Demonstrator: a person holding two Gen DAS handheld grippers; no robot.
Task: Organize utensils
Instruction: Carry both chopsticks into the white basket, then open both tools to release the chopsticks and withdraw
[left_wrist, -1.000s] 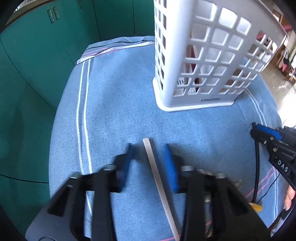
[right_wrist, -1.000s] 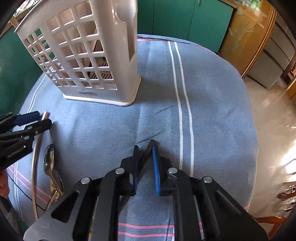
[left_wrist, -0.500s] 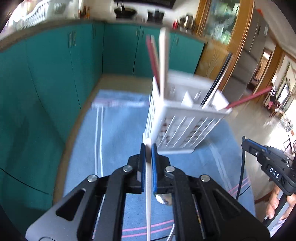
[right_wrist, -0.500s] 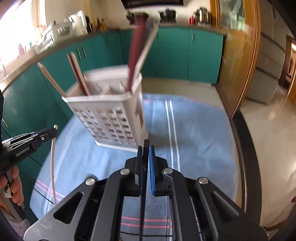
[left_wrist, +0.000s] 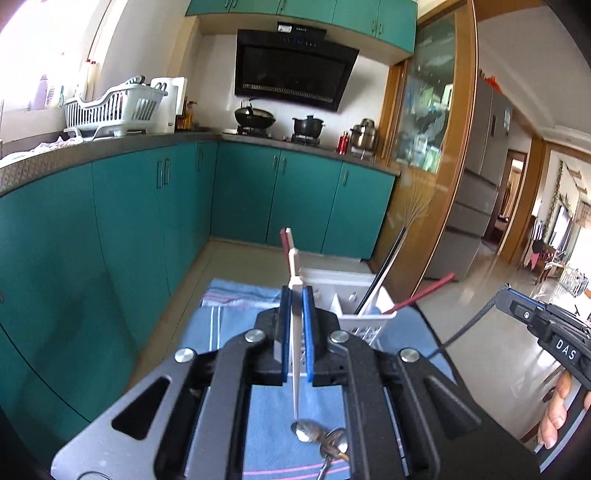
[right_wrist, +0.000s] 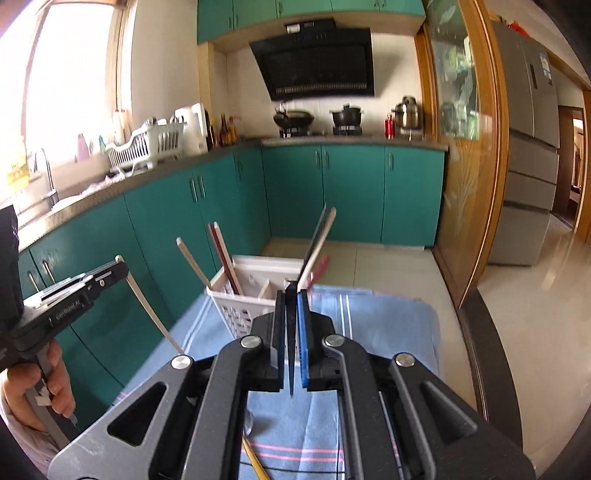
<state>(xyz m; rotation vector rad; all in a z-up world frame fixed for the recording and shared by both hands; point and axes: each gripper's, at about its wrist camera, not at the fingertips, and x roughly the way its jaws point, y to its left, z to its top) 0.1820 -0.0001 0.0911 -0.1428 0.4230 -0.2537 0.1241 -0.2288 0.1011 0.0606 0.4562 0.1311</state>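
The left gripper (left_wrist: 294, 332) is pointing slightly downward at frame centre, its fingers clamping a white chopstick (left_wrist: 294, 354). The right gripper (right_wrist: 291, 332) is doing likewise, pinching a black chopstick (right_wrist: 291, 354), with the white utensil basket (right_wrist: 236, 314) just beyond.

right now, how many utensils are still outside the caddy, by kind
chopsticks: 2 (cream chopstick in the left gripper, black chopstick in the right gripper)
spoons: 2 (silver spoon and gold-handled spoon, on the cloth)
total: 4
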